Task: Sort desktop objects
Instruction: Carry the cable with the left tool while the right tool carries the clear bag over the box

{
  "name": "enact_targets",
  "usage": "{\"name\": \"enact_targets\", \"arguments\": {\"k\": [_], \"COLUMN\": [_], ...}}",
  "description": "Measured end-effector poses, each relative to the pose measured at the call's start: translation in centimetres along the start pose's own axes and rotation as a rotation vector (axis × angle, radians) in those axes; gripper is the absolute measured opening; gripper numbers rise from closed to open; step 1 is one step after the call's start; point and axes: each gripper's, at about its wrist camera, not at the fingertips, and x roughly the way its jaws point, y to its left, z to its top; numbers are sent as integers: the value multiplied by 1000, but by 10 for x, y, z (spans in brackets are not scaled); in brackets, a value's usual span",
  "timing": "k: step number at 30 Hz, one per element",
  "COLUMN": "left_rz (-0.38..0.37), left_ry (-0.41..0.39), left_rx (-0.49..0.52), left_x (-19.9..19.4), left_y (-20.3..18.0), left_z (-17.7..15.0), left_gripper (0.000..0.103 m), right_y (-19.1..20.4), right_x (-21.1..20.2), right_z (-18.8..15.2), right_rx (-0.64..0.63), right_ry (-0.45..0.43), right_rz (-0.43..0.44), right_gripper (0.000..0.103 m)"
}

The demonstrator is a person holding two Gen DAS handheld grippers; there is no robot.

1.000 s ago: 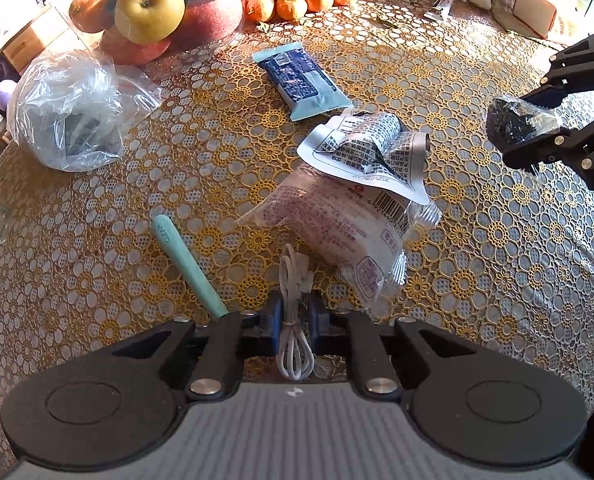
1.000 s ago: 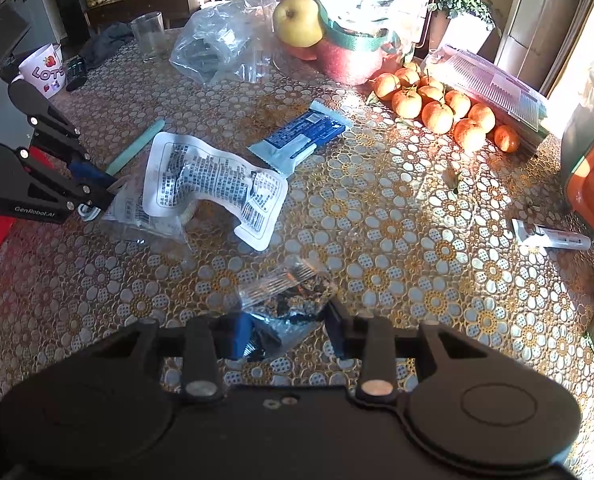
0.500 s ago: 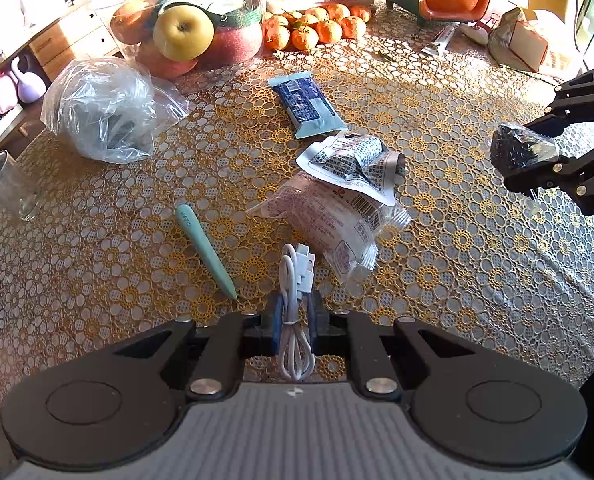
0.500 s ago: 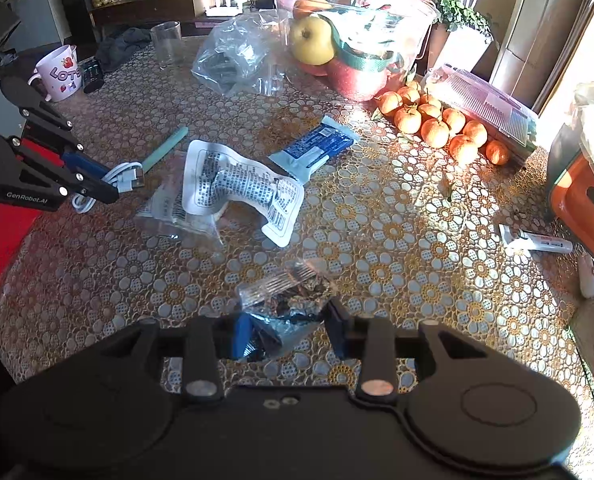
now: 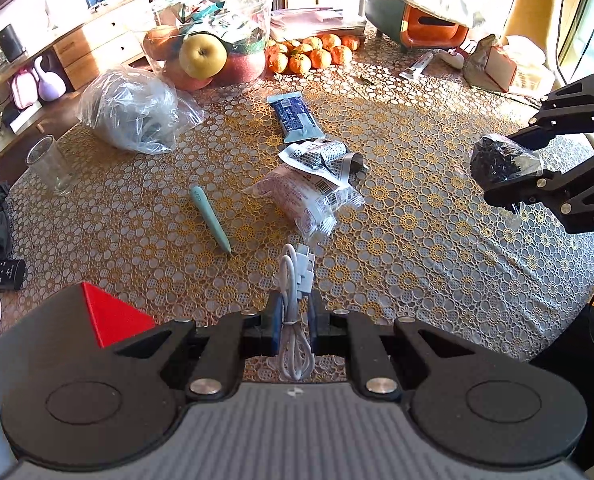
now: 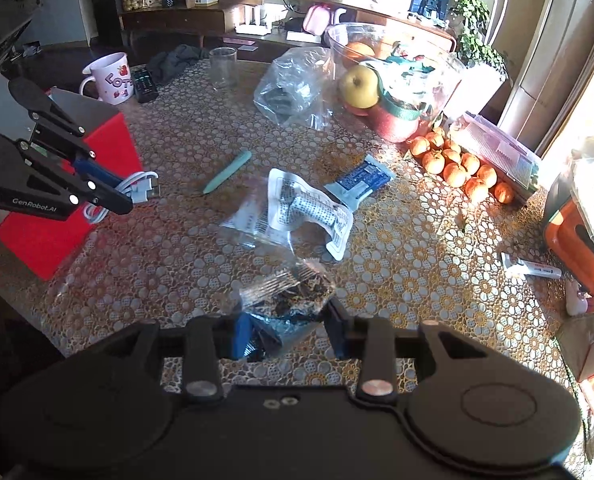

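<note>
My left gripper (image 5: 293, 316) is shut on a coiled white USB cable (image 5: 295, 280) and holds it above the table's near edge; it also shows in the right wrist view (image 6: 137, 188). My right gripper (image 6: 287, 328) is shut on a clear bag of dark bits (image 6: 289, 296), seen at the right of the left wrist view (image 5: 501, 160). On the lace tablecloth lie a teal pen (image 5: 211, 218), a pink snack bag (image 5: 305, 198), a white printed pouch (image 5: 321, 154) and a blue packet (image 5: 295, 116).
A red box (image 6: 65, 184) stands by the left gripper. A fruit bowl (image 5: 213, 40), tangerines (image 5: 309, 54), a crumpled plastic bag (image 5: 133, 110), a glass (image 5: 53, 166), a remote (image 5: 1, 274) and a mug (image 6: 111, 78) ring the table.
Both grippers have lifted and pulled back from the table, each still holding its item. The red box has come into view under the left gripper.
</note>
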Motion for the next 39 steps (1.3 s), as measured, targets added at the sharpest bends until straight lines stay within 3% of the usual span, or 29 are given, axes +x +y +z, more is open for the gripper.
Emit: {"name": "enact_targets", "arguments": {"k": [10,22,39], "left_rz": [23,78,134], "left_ry": [-48,-72,-79], "left_rx": [-36,-125,-216], "left_x": [-54,-106,-137], "left_y": [4,47,103], "left_z": [-38,-93,-152], "left_gripper": [11,11,11], "right_y": [55,133,223], "right_x": [-30,-35,-17], "right_z": [10,34,76], "right_rx": [-64,-169,-288], "right_ry": [-38,-65,-89], "right_rz": [28,97,180], "right_gripper": [38,38,38]}}
